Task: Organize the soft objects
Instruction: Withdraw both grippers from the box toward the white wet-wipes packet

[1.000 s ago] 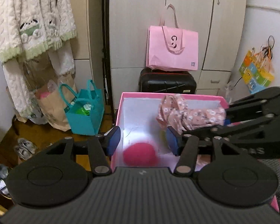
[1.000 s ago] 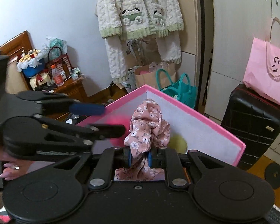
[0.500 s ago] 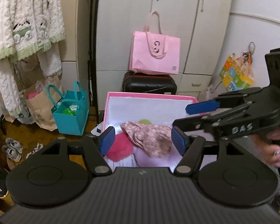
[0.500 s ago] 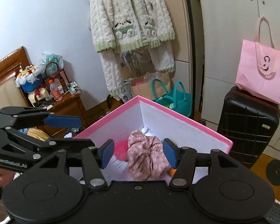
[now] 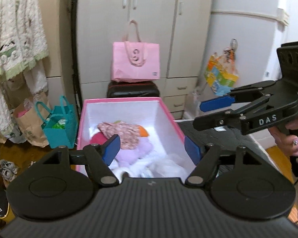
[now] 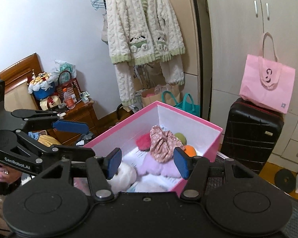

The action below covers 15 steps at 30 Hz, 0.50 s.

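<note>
A pink box [image 5: 169, 115] with white inner walls holds several soft things: a pink floral cloth [image 5: 123, 131], a red plush [image 5: 98, 138], an orange piece [image 5: 143, 131], a lilac plush [image 5: 133, 151] and white plush items [image 5: 163, 166]. The box [image 6: 190, 180] and floral cloth [image 6: 162, 143] also show in the right wrist view. My left gripper [image 5: 152, 148] is open and empty above the box's near end. My right gripper [image 6: 148, 163] is open and empty above the box; it appears at the right of the left wrist view [image 5: 214, 109].
A black suitcase [image 5: 133, 91] with a pink tote bag [image 5: 136, 61] stands behind the box, against white cupboards. A teal bag [image 5: 58, 127] and paper bag are on the floor left. A cream cardigan [image 6: 143, 37] hangs on a rack. A cluttered wooden nightstand [image 6: 73, 111] is left.
My right gripper was shut on the floral cloth over the box; it opened and the cloth now lies in the box. Both grippers have pulled back and up from the box.
</note>
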Each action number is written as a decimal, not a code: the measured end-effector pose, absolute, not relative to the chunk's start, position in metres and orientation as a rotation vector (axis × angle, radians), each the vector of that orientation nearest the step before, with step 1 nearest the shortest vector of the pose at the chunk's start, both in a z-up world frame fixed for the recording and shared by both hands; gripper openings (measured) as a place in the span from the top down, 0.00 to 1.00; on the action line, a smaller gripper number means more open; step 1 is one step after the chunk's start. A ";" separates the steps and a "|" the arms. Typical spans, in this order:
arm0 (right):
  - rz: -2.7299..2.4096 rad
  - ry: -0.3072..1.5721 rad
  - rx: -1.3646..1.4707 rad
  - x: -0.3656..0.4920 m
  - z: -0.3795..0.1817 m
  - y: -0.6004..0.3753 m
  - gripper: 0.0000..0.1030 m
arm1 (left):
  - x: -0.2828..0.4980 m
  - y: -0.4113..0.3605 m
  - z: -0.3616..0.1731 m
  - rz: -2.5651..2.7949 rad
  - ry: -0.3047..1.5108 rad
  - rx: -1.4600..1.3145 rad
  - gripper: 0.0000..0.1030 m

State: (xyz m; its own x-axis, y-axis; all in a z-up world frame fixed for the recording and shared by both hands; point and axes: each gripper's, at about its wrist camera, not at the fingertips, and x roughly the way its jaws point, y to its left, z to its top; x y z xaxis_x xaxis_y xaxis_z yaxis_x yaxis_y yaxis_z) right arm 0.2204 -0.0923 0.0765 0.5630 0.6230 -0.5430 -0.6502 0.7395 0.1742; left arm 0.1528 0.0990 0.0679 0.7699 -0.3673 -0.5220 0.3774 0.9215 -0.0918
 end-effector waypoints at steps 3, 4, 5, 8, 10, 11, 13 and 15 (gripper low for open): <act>0.733 0.603 -0.060 0.202 0.081 -0.104 0.39 | 0.136 0.090 0.072 -0.456 0.577 0.026 0.30; 0.729 0.598 -0.062 0.197 0.083 -0.107 0.39 | 0.131 0.087 0.073 -0.473 0.583 0.027 0.30; 0.724 0.592 -0.064 0.191 0.085 -0.111 0.39 | 0.126 0.083 0.074 -0.492 0.588 0.030 0.30; 0.700 0.580 -0.072 0.177 0.088 -0.121 0.39 | 0.112 0.072 0.074 -0.546 0.607 0.040 0.30; 0.690 0.577 -0.070 0.168 0.088 -0.129 0.39 | 0.103 0.064 0.073 -0.574 0.615 0.053 0.30; 0.686 0.577 -0.071 0.165 0.087 -0.132 0.39 | 0.099 0.060 0.072 -0.582 0.616 0.060 0.29; 0.676 0.577 -0.069 0.156 0.086 -0.138 0.39 | 0.091 0.051 0.071 -0.600 0.616 0.071 0.29; 0.669 0.579 -0.068 0.151 0.083 -0.145 0.39 | 0.085 0.043 0.067 -0.620 0.621 0.074 0.28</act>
